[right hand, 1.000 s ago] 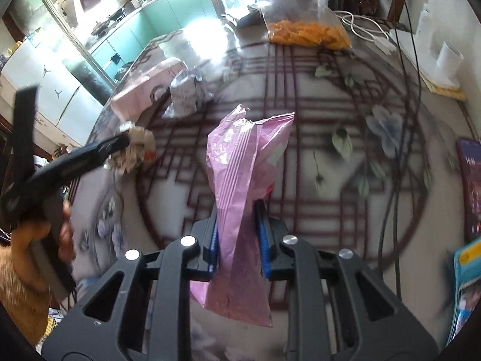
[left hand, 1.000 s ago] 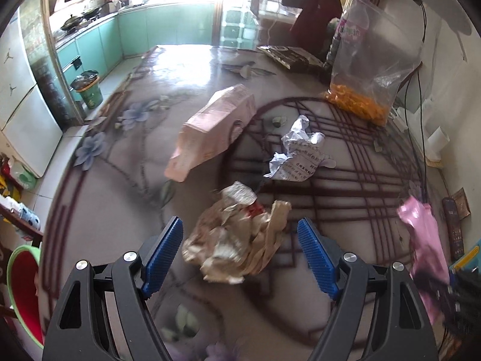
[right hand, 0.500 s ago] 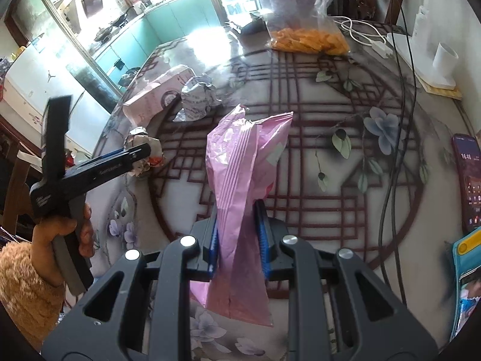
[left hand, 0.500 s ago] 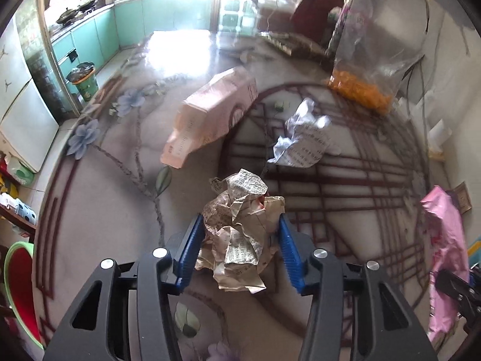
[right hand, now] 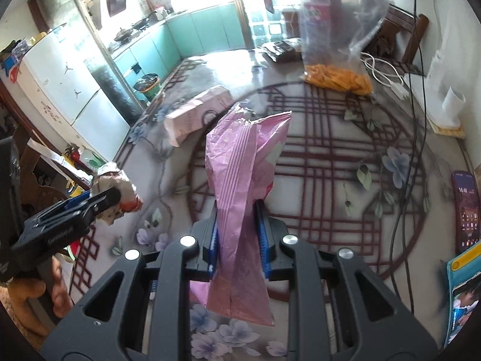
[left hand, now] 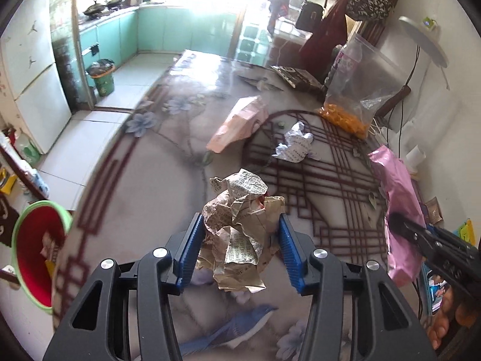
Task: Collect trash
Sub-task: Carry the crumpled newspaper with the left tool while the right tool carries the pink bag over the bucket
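Note:
My left gripper (left hand: 239,242) is shut on a crumpled brown paper ball (left hand: 240,228) printed with text, held above the patterned table (left hand: 150,186). In the right wrist view the same paper ball (right hand: 115,191) sits at the left in the left gripper (right hand: 102,203). My right gripper (right hand: 237,234) is shut on a pink plastic wrapper (right hand: 240,180) that stands up between its blue pads; that pink wrapper (left hand: 399,204) also shows at the right of the left wrist view. On the table lie a crumpled white paper (left hand: 294,146) and a pink carton (left hand: 237,123).
A red bin with a green rim (left hand: 33,258) stands on the floor left of the table. A clear bag of orange snacks (right hand: 336,45) stands at the back. A phone (right hand: 464,207), cables (right hand: 412,156) and a booklet (right hand: 463,282) lie at the right. A green bin (left hand: 103,76) stands in the kitchen.
The left gripper closed on the brown paper ball and lifted it off the table, moving toward the table's left edge. The right gripper rose a little with the pink wrapper.

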A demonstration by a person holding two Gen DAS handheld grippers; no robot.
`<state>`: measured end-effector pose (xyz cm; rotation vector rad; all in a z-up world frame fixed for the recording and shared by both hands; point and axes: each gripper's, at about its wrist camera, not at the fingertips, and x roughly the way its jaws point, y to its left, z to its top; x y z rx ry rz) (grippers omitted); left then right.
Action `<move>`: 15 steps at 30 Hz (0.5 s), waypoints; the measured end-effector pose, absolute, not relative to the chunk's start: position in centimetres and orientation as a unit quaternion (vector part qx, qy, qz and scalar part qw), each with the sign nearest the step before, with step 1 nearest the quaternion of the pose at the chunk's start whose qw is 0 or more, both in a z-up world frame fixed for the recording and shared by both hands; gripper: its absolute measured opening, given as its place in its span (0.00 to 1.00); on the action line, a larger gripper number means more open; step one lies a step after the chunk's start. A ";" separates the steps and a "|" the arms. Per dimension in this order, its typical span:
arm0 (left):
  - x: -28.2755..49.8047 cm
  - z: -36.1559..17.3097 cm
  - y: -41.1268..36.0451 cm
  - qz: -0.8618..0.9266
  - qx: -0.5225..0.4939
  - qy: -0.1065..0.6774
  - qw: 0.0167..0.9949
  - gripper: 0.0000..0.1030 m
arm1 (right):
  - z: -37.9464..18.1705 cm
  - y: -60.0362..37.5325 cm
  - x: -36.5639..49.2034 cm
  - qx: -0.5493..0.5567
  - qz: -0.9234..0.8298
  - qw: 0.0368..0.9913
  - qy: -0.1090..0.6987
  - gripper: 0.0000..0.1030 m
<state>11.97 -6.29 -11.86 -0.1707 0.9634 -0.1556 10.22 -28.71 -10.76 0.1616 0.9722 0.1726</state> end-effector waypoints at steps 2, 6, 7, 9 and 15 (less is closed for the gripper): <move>11.2 -11.2 -5.6 -0.069 -0.080 0.455 0.884 0.46 | -10.5 -27.9 10.1 0.072 0.086 0.879 0.463 0.21; 10.1 -10.3 -4.3 -0.063 -0.077 0.442 0.892 0.46 | -10.1 -26.2 9.8 0.064 0.094 0.881 0.459 0.21; 9.9 -10.1 -4.0 -0.063 -0.075 0.439 0.893 0.46 | -10.0 -25.6 9.7 0.061 0.095 0.881 0.459 0.21; 9.4 -9.9 -3.3 -0.064 -0.070 0.435 0.896 0.46 | -9.9 -24.7 9.5 0.055 0.097 0.882 0.458 0.22; 8.6 -9.5 -0.6 -0.064 -0.080 0.432 0.896 0.46 | -9.4 -21.9 8.9 0.045 0.095 0.884 0.456 0.22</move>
